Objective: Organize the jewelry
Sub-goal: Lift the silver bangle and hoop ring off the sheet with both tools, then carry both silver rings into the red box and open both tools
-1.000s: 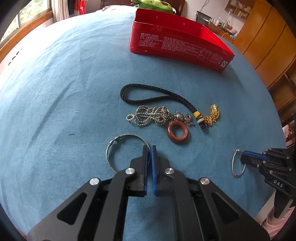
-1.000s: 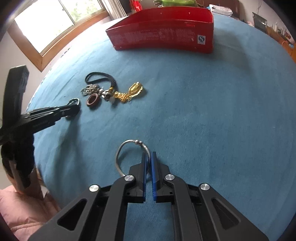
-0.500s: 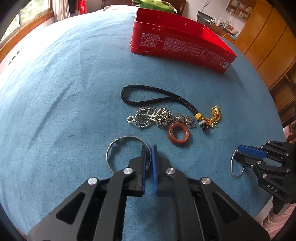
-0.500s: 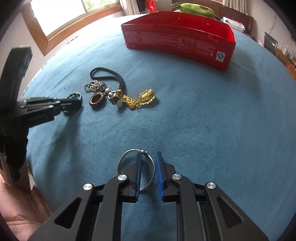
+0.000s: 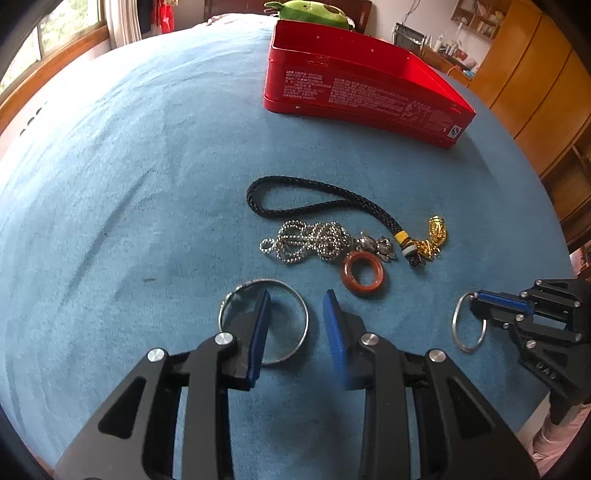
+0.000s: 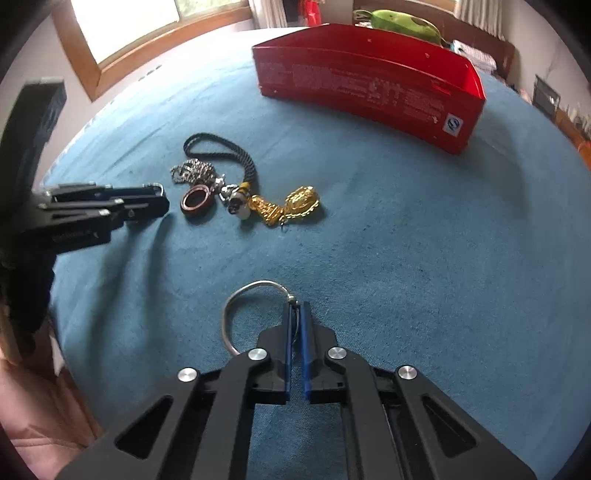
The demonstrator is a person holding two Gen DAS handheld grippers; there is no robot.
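My left gripper (image 5: pixel 295 299) is open over a silver bangle (image 5: pixel 301 312) that lies on the blue cloth (image 5: pixel 147 203); its left finger sits inside the ring. My right gripper (image 6: pixel 295 308) is shut on a second silver bangle (image 6: pixel 236 299), also seen at the right in the left wrist view (image 5: pixel 458 325). Just beyond lie a red-brown ring (image 5: pixel 364 273), a silver chain (image 5: pixel 310 242), and a black cord (image 5: pixel 317 205) with a gold charm (image 5: pixel 436 232). An open red tin box (image 5: pixel 354 88) stands at the far side.
A green plush toy (image 5: pixel 314 9) lies behind the box. A window (image 6: pixel 147 22) is on the left and wooden cabinets (image 5: pixel 535 81) on the right. The table edge runs close below the right gripper's bangle.
My left gripper has opened and let go of its bangle, which now lies on the cloth. My right gripper opened briefly and has shut again on its bangle.
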